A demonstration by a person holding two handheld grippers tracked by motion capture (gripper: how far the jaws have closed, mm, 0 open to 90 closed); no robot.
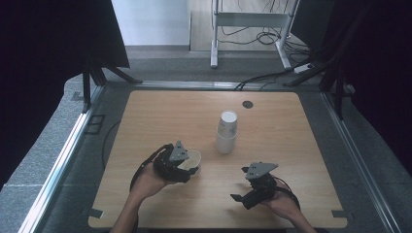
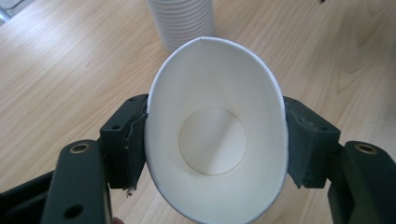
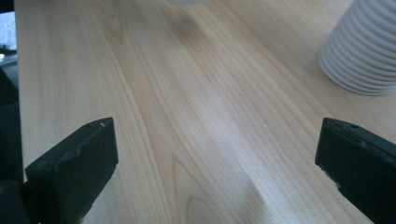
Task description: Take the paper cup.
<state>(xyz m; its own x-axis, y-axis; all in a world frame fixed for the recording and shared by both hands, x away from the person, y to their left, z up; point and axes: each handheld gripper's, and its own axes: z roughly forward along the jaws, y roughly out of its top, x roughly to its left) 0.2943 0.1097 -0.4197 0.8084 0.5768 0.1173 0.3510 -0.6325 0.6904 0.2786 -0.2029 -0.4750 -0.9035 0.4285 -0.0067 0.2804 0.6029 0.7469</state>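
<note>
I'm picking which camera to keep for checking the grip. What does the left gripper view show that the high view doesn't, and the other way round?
The left gripper view alone shows the inside of the paper cup, its round bottom, and its mouth squeezed into an oval between the left gripper pads. The high view alone shows the right gripper, open with nothing between its jaws, the whole table and both of the person's forearms. Both show the held cup, the stack of cups upside down on the table, and the wood surface.

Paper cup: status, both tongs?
Left tongs shut on paper cup, squeezed oval. Right tongs open, empty. Cup stack upright mid-table. Nothing in the way.
</note>
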